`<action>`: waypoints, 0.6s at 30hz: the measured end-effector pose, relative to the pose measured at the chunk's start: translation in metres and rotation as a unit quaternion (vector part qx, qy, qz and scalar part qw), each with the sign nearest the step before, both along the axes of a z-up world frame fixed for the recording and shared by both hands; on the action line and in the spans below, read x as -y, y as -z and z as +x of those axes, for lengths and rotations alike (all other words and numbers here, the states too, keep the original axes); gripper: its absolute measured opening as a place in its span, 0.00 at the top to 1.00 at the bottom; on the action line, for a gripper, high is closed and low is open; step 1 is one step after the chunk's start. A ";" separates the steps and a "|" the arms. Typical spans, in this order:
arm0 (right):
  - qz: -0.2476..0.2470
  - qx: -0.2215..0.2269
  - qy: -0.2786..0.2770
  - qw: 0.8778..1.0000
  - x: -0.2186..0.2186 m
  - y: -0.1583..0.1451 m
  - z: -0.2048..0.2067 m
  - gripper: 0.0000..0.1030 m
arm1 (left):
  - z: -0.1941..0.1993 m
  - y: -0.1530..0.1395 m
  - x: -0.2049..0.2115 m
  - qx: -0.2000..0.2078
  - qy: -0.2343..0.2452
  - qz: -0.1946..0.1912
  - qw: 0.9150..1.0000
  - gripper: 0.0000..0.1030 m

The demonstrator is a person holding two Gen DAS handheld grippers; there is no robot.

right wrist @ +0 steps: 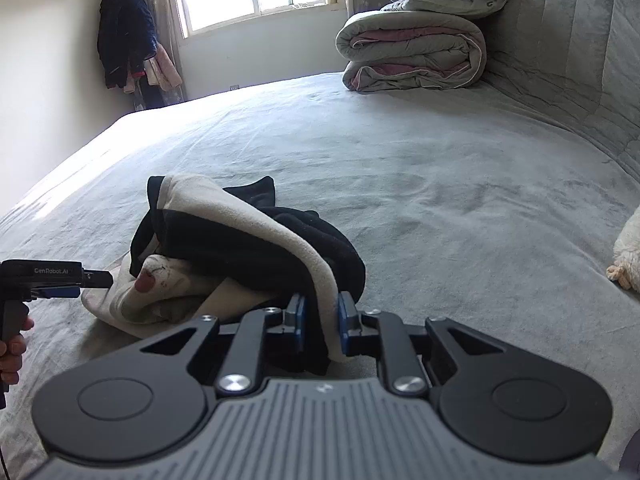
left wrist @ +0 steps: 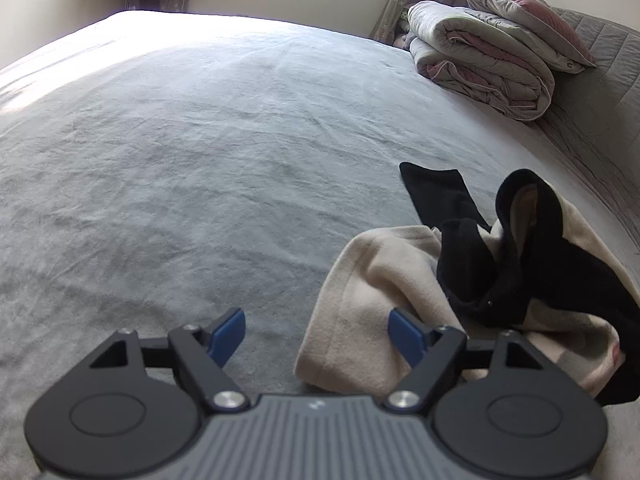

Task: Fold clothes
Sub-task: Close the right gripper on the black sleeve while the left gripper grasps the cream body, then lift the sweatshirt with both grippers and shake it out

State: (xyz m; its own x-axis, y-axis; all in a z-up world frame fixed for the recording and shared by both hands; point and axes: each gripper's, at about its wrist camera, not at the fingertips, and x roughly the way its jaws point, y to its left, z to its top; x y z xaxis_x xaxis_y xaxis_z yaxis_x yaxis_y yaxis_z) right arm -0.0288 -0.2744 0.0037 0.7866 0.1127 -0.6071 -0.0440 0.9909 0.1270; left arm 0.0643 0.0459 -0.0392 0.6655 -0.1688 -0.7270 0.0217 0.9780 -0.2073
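Note:
A crumpled cream and black garment (left wrist: 400, 280) lies on the grey bed (left wrist: 200, 160), at the lower right of the left wrist view. My left gripper (left wrist: 318, 334) stands open over its cream edge; the fabric lies between the blue pads without being pressed. In the right wrist view the garment (right wrist: 224, 240) is heaped left of centre, and a cream fold rises from it into my right gripper (right wrist: 322, 320), which is shut on that fold. The left gripper (right wrist: 60, 280) shows at the left edge, held by a hand, its tip at the garment's cream side.
A folded duvet with pillows on top (right wrist: 416, 52) sits at the bed's far end by the padded headboard (right wrist: 580, 60). Dark clothes hang in the corner (right wrist: 128, 32) beside the window. A pale fluffy thing (right wrist: 628, 256) lies at the right edge.

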 end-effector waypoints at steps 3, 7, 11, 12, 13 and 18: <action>-0.004 -0.011 -0.012 1.000 -0.001 0.008 0.000 0.82 | 0.003 0.010 0.008 -0.006 0.015 0.010 1.000 0.40; -0.020 -0.014 -0.025 0.999 -0.006 0.012 -0.001 0.75 | -0.002 0.010 0.019 0.004 0.038 0.020 0.999 0.70; -0.028 -0.015 -0.030 0.999 -0.003 0.009 0.002 0.68 | -0.015 0.004 0.026 -0.003 0.036 0.022 0.999 0.92; -0.028 -0.015 -0.028 0.999 -0.002 0.008 0.003 0.64 | -0.019 0.003 0.027 -0.011 0.039 0.019 0.999 0.97; -0.028 -0.015 -0.027 0.999 -0.001 0.008 0.004 0.62 | -0.024 0.002 0.027 -0.018 0.042 0.016 0.999 0.97; -0.024 -0.011 -0.022 0.999 0.002 0.003 0.003 0.53 | -0.044 -0.009 0.033 -0.017 0.049 0.035 0.998 0.97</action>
